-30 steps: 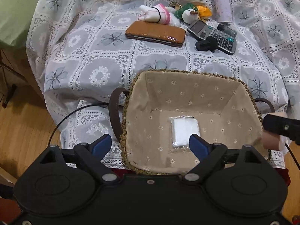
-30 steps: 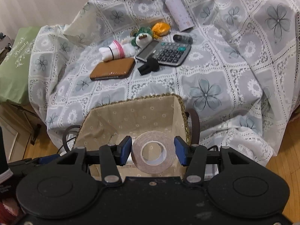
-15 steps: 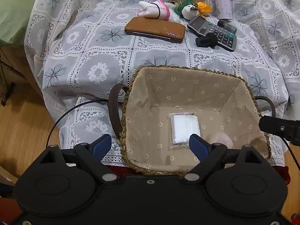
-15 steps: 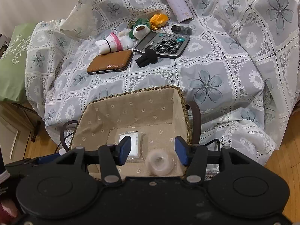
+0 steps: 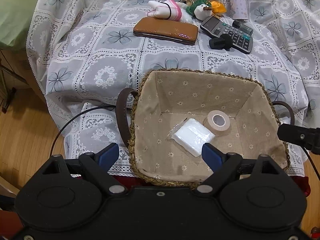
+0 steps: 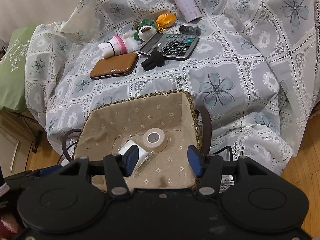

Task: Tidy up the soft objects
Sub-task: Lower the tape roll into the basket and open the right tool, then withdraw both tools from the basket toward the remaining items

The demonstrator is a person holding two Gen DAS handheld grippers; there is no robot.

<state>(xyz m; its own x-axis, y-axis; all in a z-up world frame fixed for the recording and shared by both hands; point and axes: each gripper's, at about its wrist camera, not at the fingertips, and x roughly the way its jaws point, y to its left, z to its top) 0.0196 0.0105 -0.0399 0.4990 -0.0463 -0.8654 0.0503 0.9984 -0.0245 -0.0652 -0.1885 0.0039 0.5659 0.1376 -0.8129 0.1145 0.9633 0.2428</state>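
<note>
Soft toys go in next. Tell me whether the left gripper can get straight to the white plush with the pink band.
Probably yes. The left gripper is open and empty over the basket, and the white plush lies uncovered on the cloth beyond the brown wallet, touching the green plush beside it.

A basket (image 5: 202,76) is set at the near edge of the cloth-covered table (image 5: 96,60), and in it a roll of tape (image 5: 218,120) is laid just behind and touching a wrapped packet (image 5: 192,136). Toward the far edge a wallet (image 5: 166,31) is placed left of a calculator (image 5: 228,33), with a rolled cloth (image 5: 166,11), a plush toy (image 5: 201,10) and a bottle (image 5: 238,0) ranged behind them
</note>
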